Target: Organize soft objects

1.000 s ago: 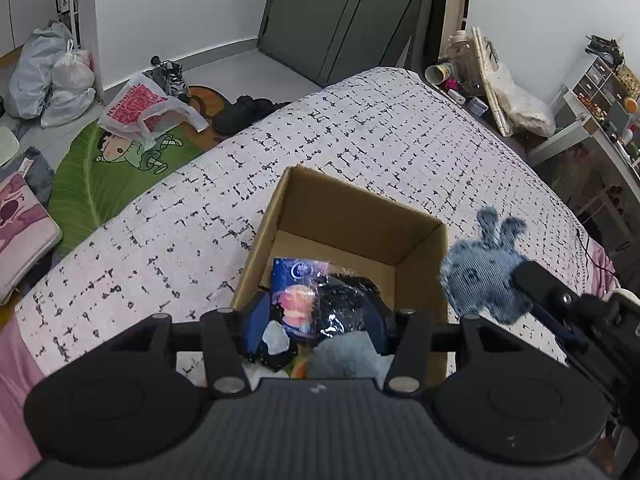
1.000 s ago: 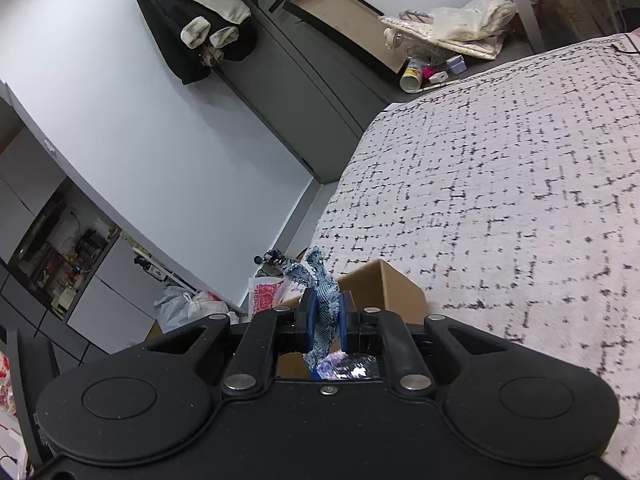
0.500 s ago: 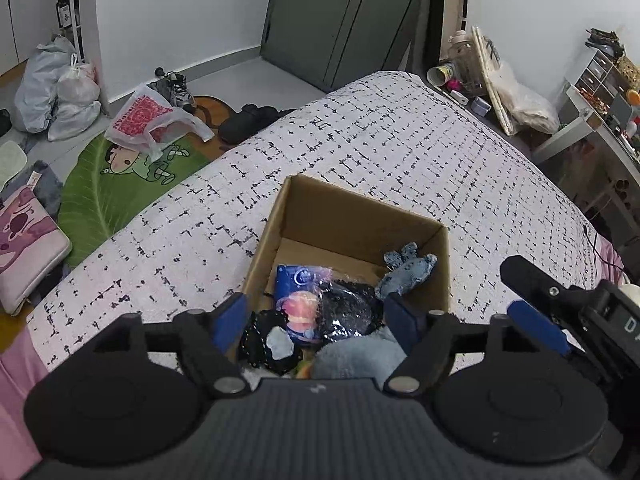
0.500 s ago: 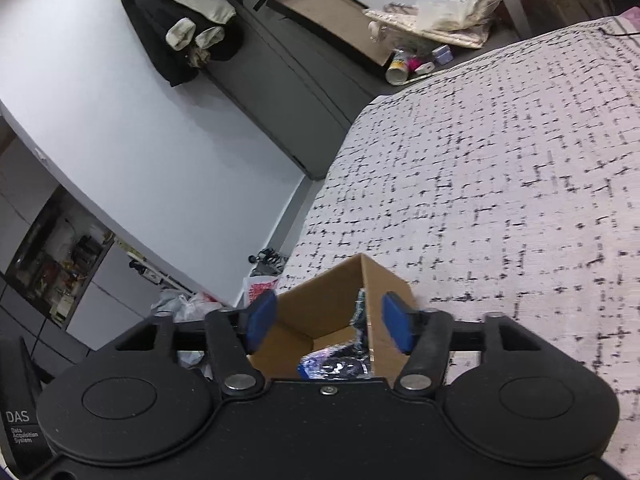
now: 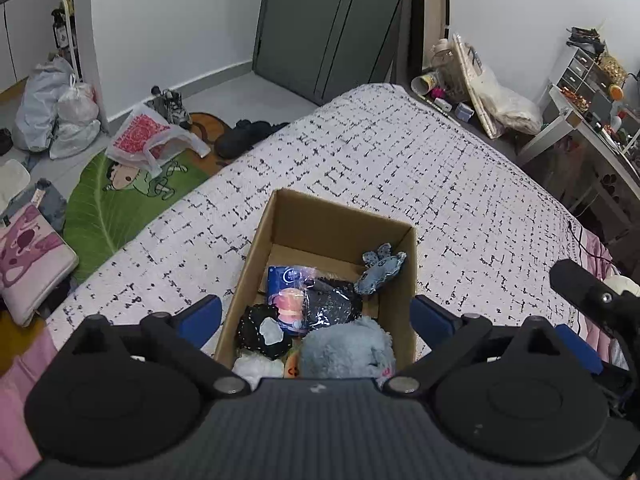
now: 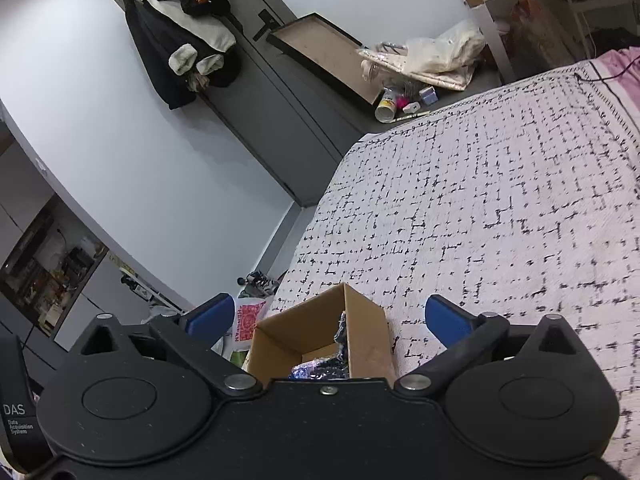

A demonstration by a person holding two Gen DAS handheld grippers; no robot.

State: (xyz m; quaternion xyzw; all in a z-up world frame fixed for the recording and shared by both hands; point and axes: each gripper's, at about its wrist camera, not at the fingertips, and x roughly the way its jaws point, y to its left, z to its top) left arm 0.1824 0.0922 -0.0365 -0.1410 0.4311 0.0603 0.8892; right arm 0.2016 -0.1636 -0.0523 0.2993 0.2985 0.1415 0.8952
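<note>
Both toys released a moment ago, and now down inside the open brown cardboard box [image 5: 340, 220] on the white bedspread with black dashes [image 5: 400, 168]. Small blue-grey denim plush rabbit [image 5: 378, 267], a second back pinched in the right gripper [image 6: 330, 320] beside the box, now leaning against the inner right wall, clear of any pad. Shiny crinkled plastic-wrapped toy with a blue card [image 5: 300, 296], a second back between the pads of the left gripper [image 5: 316, 316], now lying loose on the pile, next to a fluffy pale-blue plush [image 5: 346, 350] and a black speckled soft toy [image 5: 260, 330]. Left jaws opening, already very wide, nothing between them but air above the box. Right jaws likewise opening, spread wide and empty, only the box corner visible between them. Judged from this: two more soft items stowed, both tools free for another pick. No further loose soft objects visible on the bedspread.
</note>
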